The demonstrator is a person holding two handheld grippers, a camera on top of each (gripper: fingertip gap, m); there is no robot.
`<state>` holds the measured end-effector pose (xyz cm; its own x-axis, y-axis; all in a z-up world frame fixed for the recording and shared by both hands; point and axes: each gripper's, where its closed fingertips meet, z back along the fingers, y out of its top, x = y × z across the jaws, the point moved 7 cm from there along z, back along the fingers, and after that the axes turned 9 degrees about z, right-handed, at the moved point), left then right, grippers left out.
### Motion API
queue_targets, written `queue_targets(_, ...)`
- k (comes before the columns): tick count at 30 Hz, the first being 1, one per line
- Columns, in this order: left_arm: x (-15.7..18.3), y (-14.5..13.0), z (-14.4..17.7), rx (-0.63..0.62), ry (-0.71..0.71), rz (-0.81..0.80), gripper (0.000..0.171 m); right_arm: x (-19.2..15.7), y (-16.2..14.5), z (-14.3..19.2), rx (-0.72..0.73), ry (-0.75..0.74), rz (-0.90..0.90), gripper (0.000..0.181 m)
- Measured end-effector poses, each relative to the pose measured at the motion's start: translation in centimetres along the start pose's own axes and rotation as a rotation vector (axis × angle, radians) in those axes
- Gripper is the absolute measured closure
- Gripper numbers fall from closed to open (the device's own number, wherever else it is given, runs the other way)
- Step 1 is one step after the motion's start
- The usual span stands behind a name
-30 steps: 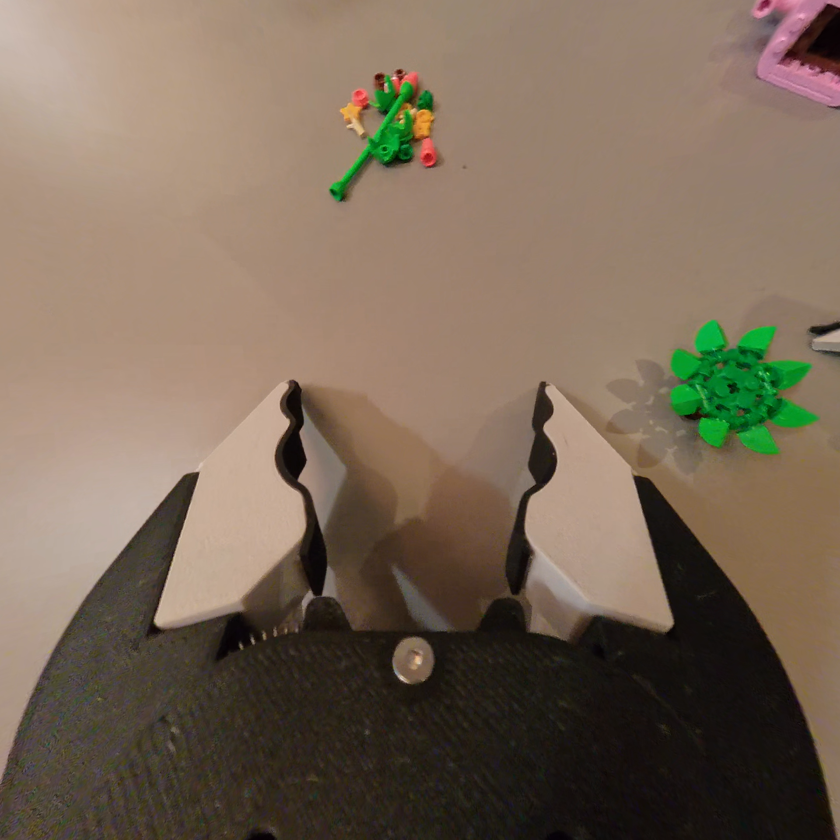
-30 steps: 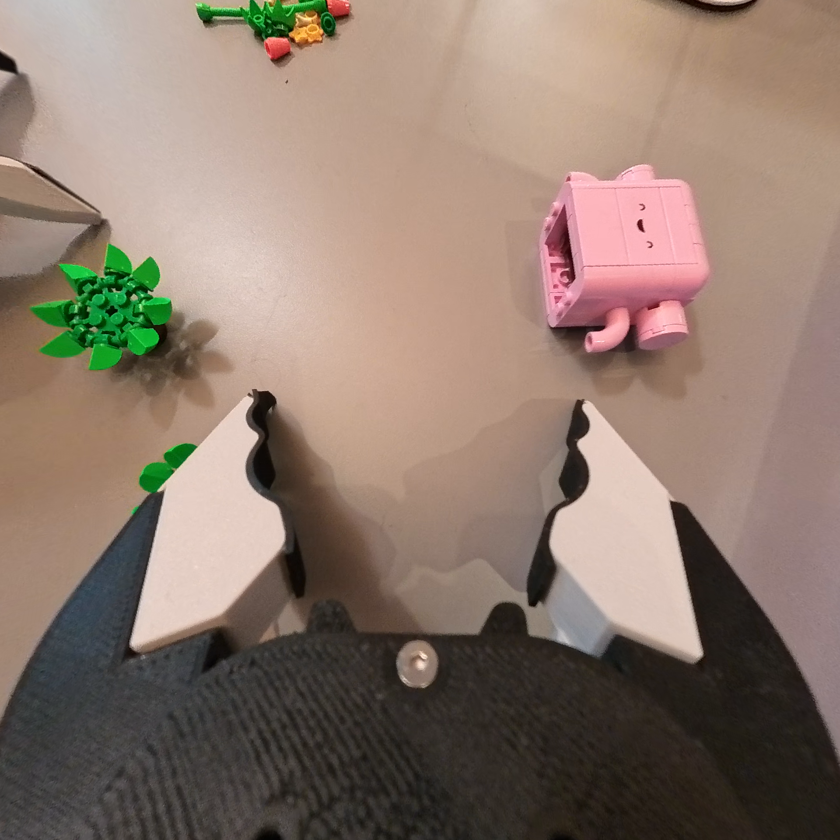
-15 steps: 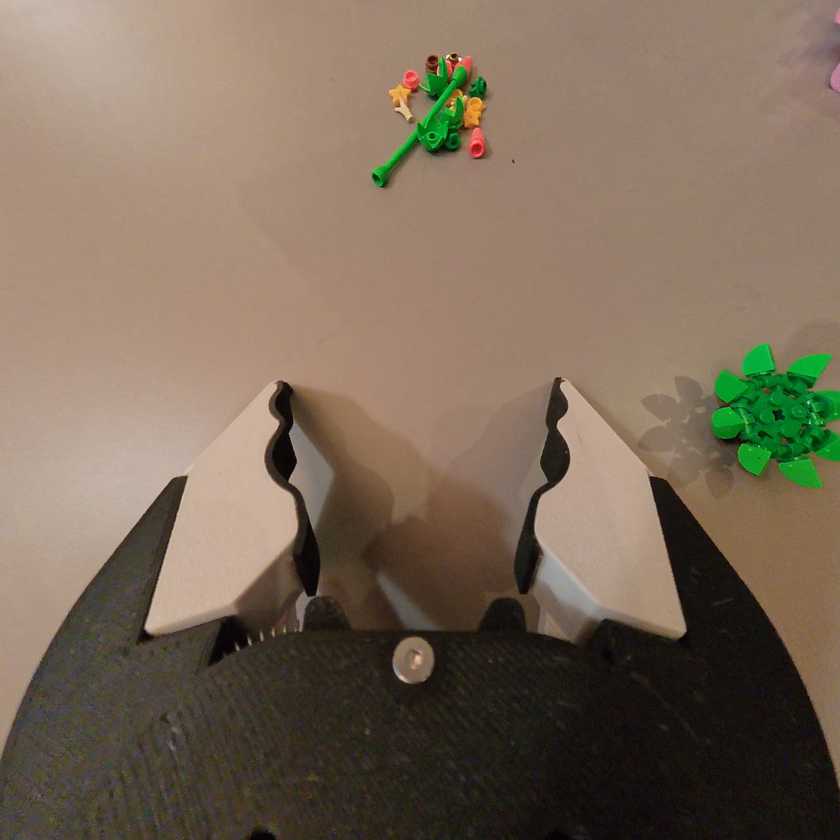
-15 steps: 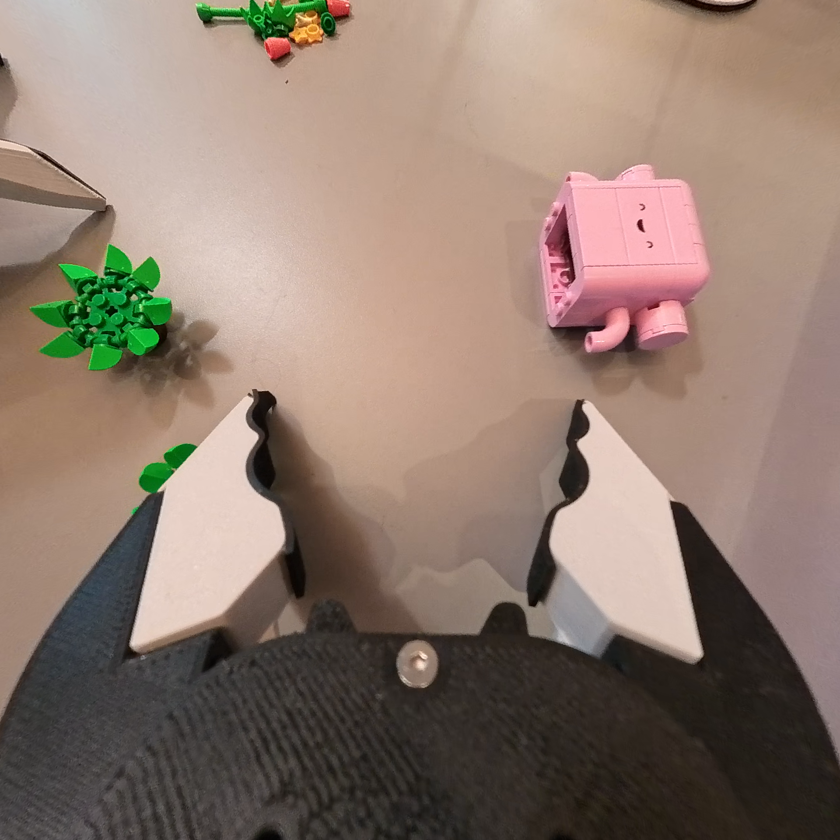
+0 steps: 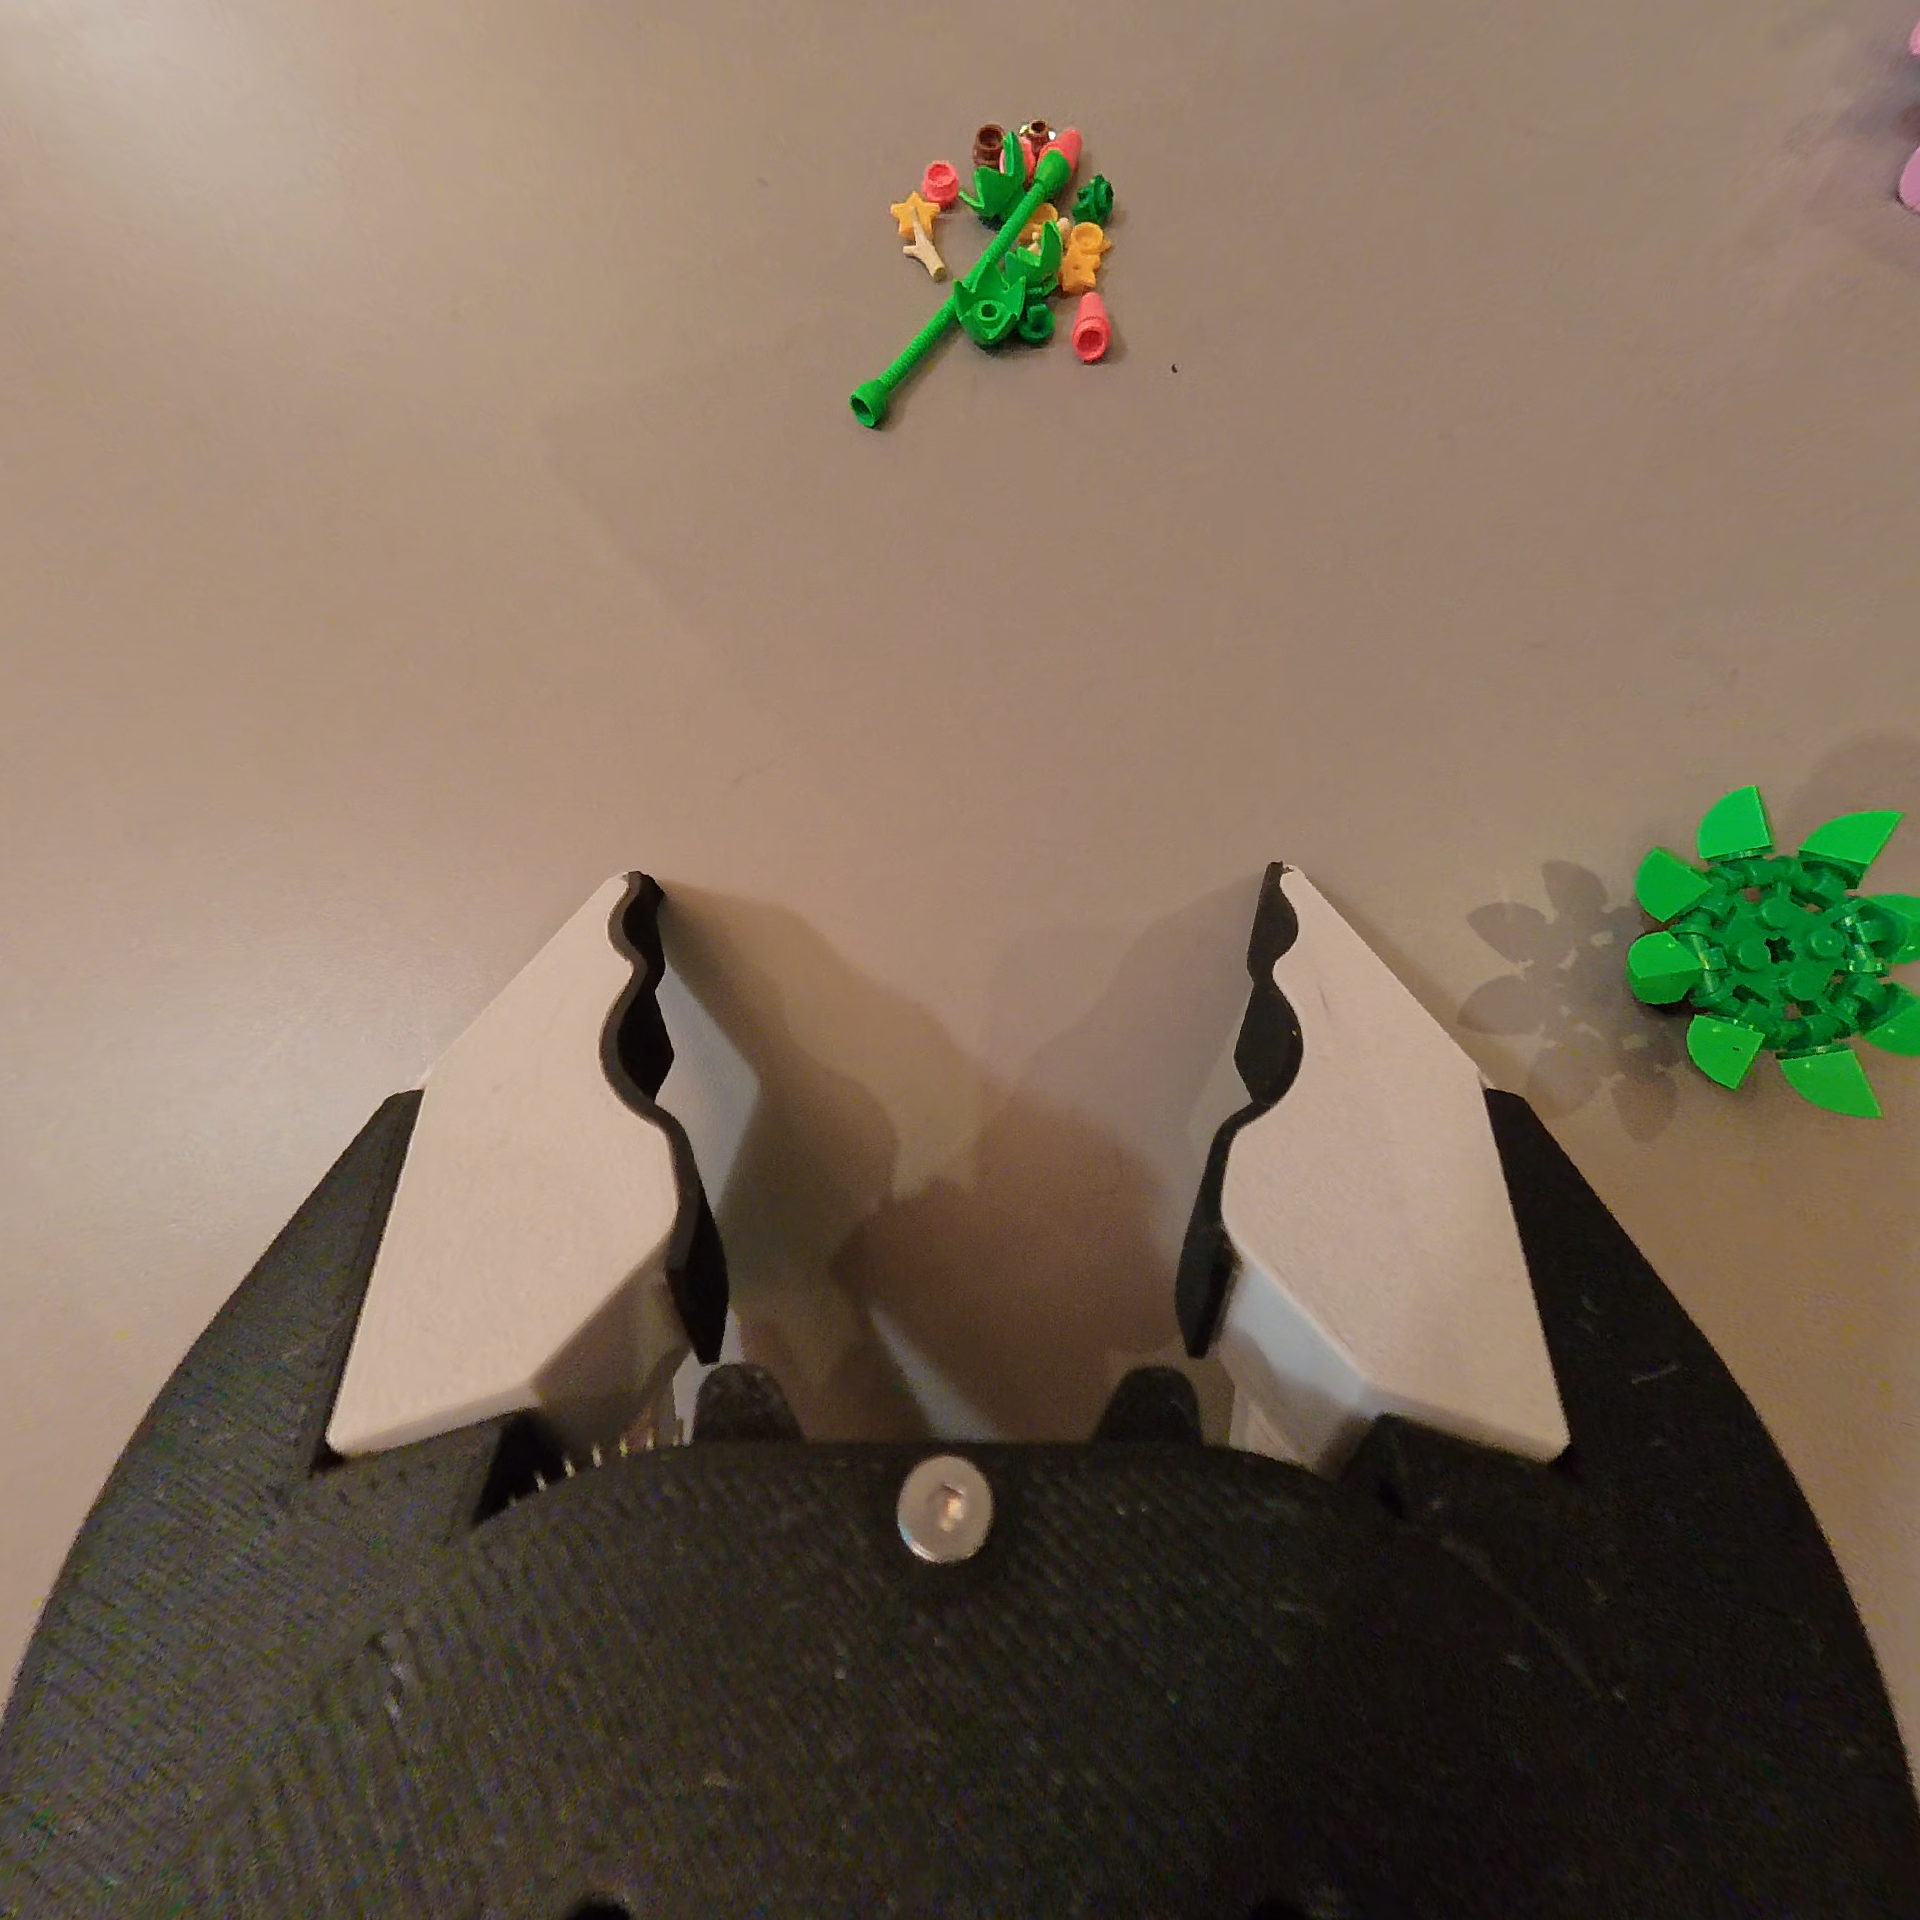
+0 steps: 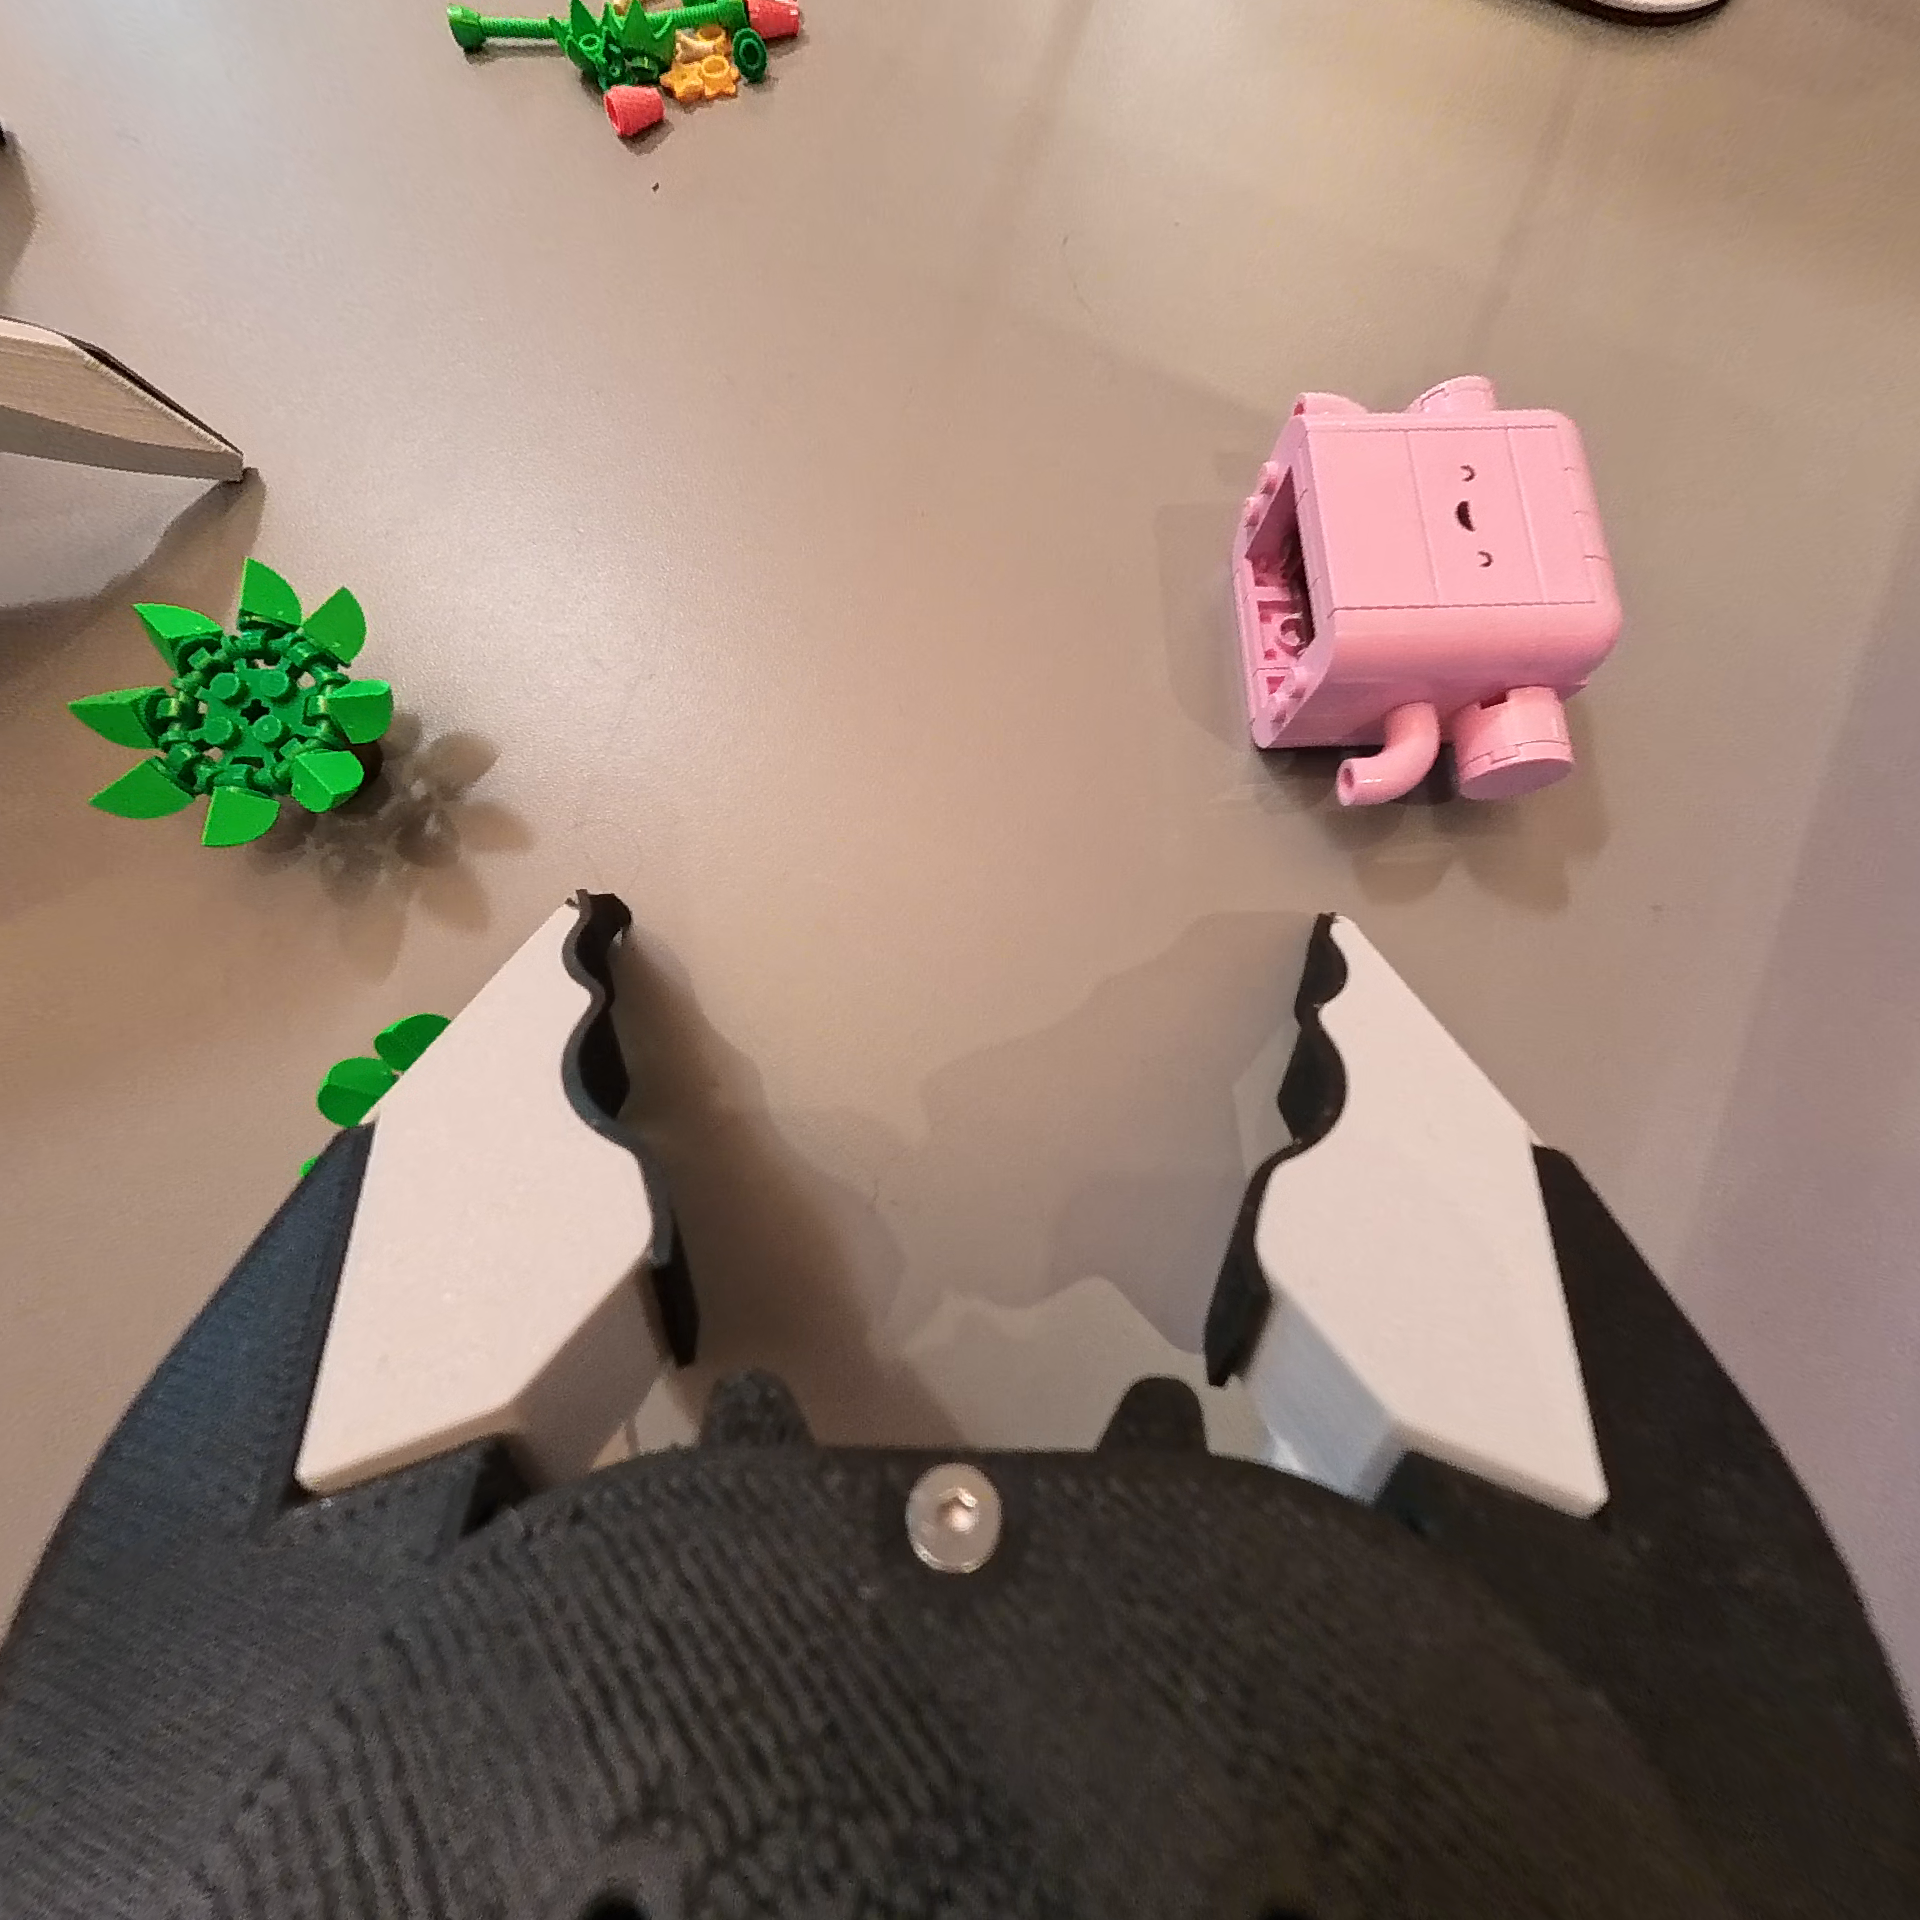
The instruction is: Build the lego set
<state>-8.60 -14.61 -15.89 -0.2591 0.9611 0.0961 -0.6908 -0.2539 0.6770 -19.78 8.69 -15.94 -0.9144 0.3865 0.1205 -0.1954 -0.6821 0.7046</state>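
Lego parts lie spread on a grey table. Nearest, the left gripper and right gripper both stand wide and hold nothing. A green leaf bit peeks out beside the right gripper's left finger. Farther on sits a green leaf rosette, with the left gripper's fingertip just beyond it. A pink box build lies on its side right of the right gripper. Farthest, a pile of small pieces holds a green stem.

Leaf rosette left, box model right, loose pieces beyond.
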Motion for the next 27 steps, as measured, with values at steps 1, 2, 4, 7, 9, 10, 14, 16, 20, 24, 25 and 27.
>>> queue_targets(1,0.05,0.0,-0.01,-0.001,-0.007,-0.003,0.058,-0.01,0.0,0.0,0.0,0.0,0.0,0.051)
queue_targets(2,0.05,0.0,-0.02,-0.001,-0.009,-0.003,0.058,-0.01,-0.01,0.0,0.0,0.0,0.0,0.051)
queue_targets(4,0.06,0.0,-0.01,0.0,-0.009,-0.004,0.058,0.0,-0.01,0.0,0.0,0.0,0.0,0.051)
queue_targets(7,0.07,-0.01,0.01,0.0,-0.01,-0.006,0.058,-0.01,-0.02,0.0,0.0,0.0,0.0,0.051)
queue_targets(9,0.09,0.0,0.02,0.0,-0.011,-0.007,0.058,-0.01,-0.02,0.0,0.0,0.0,0.0,0.051)
queue_targets(10,0.1,0.0,0.02,0.0,-0.011,-0.007,0.058,0.0,-0.01,0.0,0.0,0.0,0.0,0.051)
queue_targets(14,0.09,0.01,0.01,0.0,-0.012,-0.007,0.058,0.0,-0.01,0.0,0.0,0.0,0.0,0.051)
queue_targets(16,0.09,0.02,-0.01,0.0,-0.013,-0.007,0.058,0.0,-0.02,-0.01,0.0,0.0,0.0,0.051)
queue_targets(20,0.15,0.03,-0.04,-0.002,-0.016,-0.011,0.057,0.0,0.01,-0.03,0.002,0.0,0.001,0.051)
queue_targets(24,0.22,0.01,-0.02,-0.003,-0.02,-0.017,0.057,0.12,0.01,-0.47,-0.023,0.016,0.012,0.03)
queue_targets(25,0.22,0.01,-0.02,-0.003,-0.02,-0.017,0.057,0.21,0.0,-0.58,-0.027,0.027,0.023,0.026)
queue_targets(27,0.23,0.0,-0.03,-0.003,-0.02,-0.017,0.057,0.4,0.03,-0.75,-0.032,0.036,0.031,0.022)
